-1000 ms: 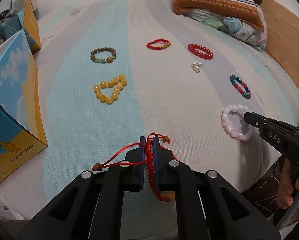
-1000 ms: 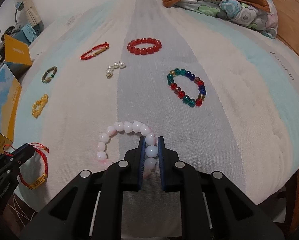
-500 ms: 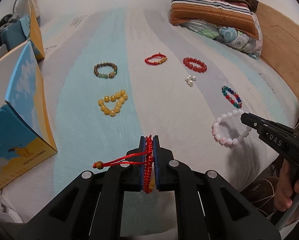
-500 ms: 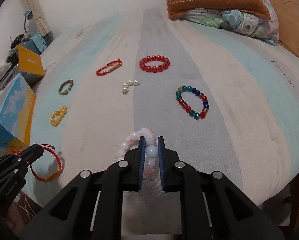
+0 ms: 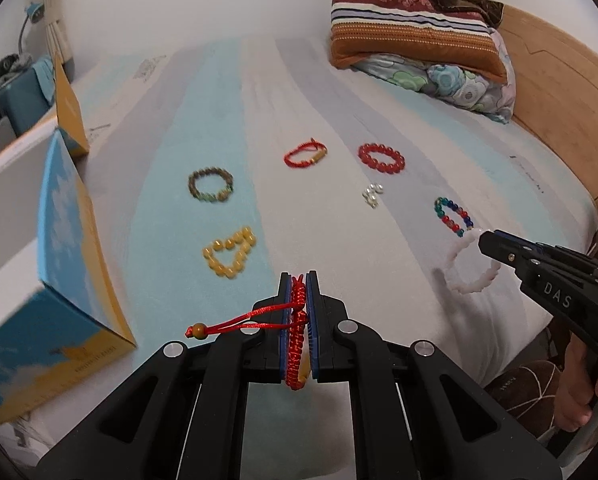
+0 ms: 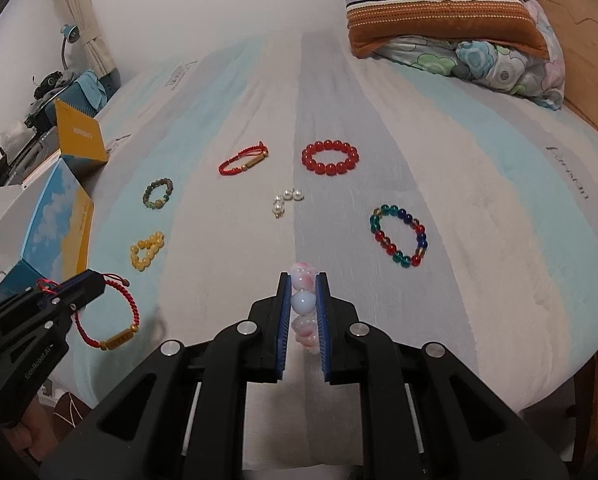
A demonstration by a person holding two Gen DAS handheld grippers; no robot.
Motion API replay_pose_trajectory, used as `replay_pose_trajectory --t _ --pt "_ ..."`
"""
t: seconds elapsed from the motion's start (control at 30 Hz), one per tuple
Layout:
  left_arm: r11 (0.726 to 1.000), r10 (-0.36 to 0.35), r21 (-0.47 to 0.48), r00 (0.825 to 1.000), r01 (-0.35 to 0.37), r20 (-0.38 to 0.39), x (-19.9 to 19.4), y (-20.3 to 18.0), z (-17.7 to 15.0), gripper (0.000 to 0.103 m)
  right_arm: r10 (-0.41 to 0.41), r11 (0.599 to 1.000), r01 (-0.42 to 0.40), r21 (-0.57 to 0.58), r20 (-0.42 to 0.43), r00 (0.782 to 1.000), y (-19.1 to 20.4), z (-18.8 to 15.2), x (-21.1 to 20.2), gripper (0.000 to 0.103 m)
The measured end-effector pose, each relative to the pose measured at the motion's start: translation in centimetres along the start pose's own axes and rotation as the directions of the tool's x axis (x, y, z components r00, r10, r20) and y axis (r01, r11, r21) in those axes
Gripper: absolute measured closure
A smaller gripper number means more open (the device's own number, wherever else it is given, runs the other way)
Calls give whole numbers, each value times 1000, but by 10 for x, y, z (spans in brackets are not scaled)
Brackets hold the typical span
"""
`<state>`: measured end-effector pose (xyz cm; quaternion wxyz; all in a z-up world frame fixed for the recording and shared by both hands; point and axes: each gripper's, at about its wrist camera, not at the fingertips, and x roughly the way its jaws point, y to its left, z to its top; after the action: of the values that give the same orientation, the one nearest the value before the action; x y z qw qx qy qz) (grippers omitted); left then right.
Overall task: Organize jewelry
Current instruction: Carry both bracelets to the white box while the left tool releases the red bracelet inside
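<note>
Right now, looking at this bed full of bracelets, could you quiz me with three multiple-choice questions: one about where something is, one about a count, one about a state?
1. Where do the loose pearl pieces lie?
A. On the pillows
B. Between the red bead bracelet and the multicolour bead bracelet
C. Inside the blue and yellow box

2. How many bracelets are held off the bedsheet?
A. None
B. One
C. Two

3. What state is the left gripper in?
A. Shut on the red cord bracelet
B. Wide open
C. Shut on nothing

Answers:
1 B, they sit between those two.
2 C, each gripper carries one; the right gripper pinches the pink-white bead bracelet.
3 A, the cord is squeezed between its fingers.
</note>
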<state>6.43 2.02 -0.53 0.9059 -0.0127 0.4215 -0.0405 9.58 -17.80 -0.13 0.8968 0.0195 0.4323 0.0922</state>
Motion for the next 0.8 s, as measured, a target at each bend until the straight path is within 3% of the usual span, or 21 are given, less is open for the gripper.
replay_pose_trajectory --t 0.43,0.6,0.8 --pt "999 28 16 997 -29 71 -35 21 44 96 -5 999 6 -34 30 1000 29 44 -14 91" --pt "999 38 -12 995 -37 94 -53 38 57 96 53 997 -51 -49 35 998 50 63 -20 91" --pt "997 63 -50 991 -57 115 -71 60 63 95 63 995 -58 -87 60 996 86 79 -30 91"
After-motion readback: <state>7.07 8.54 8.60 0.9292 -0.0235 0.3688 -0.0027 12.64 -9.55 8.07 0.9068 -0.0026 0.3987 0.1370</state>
